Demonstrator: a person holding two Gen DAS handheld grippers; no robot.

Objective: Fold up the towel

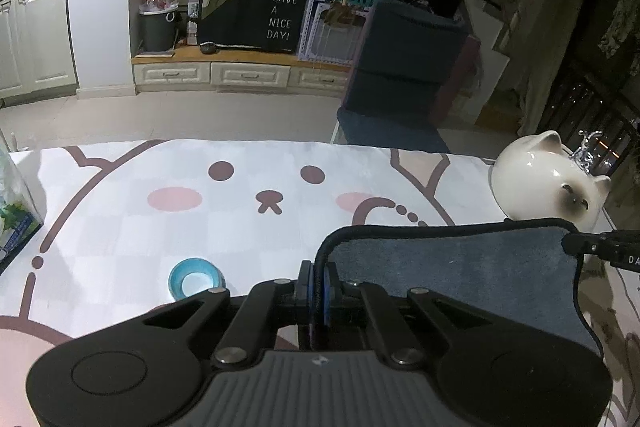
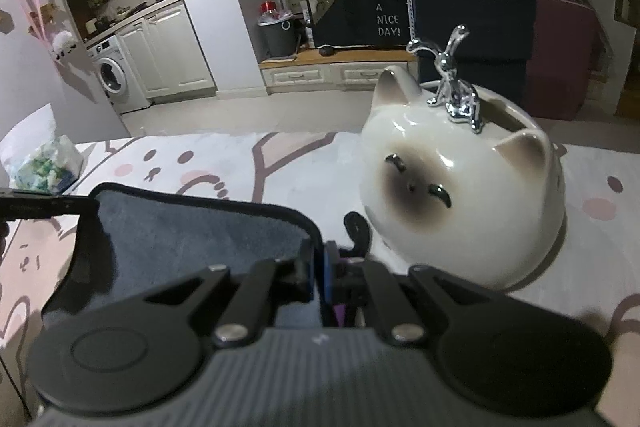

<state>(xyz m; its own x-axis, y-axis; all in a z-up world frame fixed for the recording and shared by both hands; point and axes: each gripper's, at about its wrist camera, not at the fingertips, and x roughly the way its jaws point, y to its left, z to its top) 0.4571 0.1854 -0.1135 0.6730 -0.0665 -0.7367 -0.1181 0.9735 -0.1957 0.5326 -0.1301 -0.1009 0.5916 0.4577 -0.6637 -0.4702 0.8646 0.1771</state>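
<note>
A grey-blue towel (image 1: 452, 267) with a dark hem hangs lifted above the table between both grippers. My left gripper (image 1: 318, 287) is shut on the towel's left corner. The right gripper's tip shows at the far right of the left wrist view (image 1: 592, 247), pinching the other corner. In the right wrist view the towel (image 2: 192, 231) stretches left from my right gripper (image 2: 318, 267), which is shut on its corner. The left gripper's tip (image 2: 44, 205) holds the far corner.
The table carries a white cloth with a pink bear print (image 1: 240, 195). A ceramic cat-shaped bowl (image 2: 460, 187) with a silver figurine (image 2: 452, 83) stands just right of the towel. A blue tape roll (image 1: 196, 277) and a tissue pack (image 2: 44, 163) lie to the left.
</note>
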